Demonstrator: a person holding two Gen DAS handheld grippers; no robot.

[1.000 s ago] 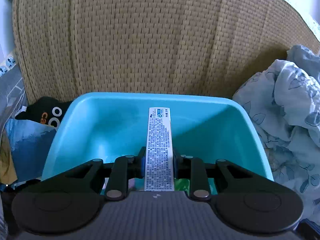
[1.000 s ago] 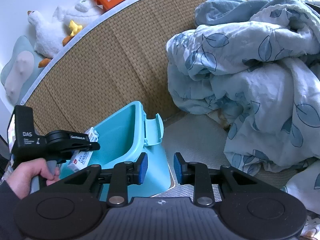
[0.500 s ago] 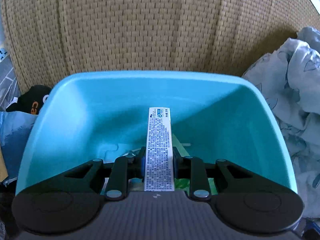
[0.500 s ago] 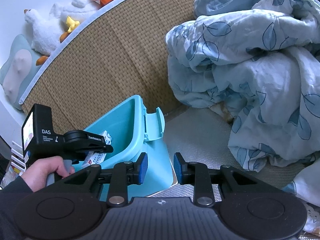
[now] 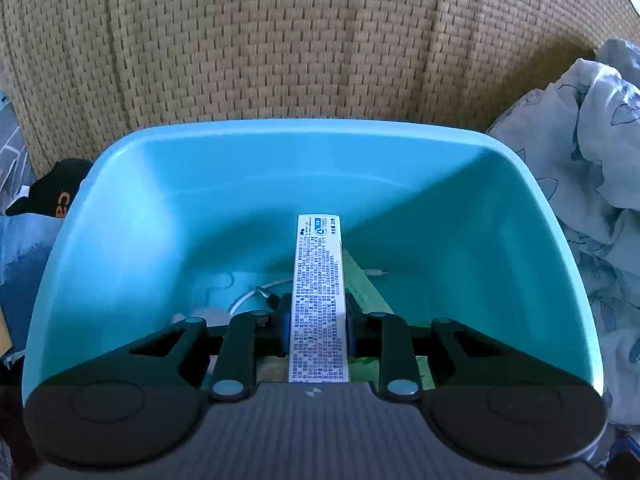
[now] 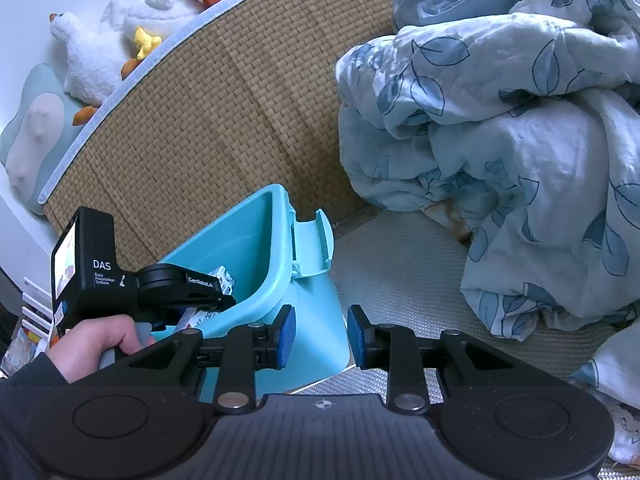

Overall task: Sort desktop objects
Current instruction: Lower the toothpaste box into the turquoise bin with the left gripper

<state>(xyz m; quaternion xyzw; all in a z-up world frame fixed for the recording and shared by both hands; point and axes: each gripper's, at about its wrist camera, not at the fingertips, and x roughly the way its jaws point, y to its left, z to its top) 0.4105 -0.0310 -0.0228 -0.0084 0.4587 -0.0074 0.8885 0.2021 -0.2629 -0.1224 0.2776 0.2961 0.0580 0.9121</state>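
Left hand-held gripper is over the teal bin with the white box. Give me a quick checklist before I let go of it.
1. Grip: left hand-held gripper shut on the white box: ok.
2. Box inside the rim of the teal bin: ok.
3. Landing spot: a white cable and green packet already lie on the bin floor under the box: not ok if you want it flat.
4. Box touching the floor or hanging above it: cannot tell.
5. Right hand-held gripper open, empty, outside the bin: ok.
6. Bin standing steady on the mat: cannot tell.
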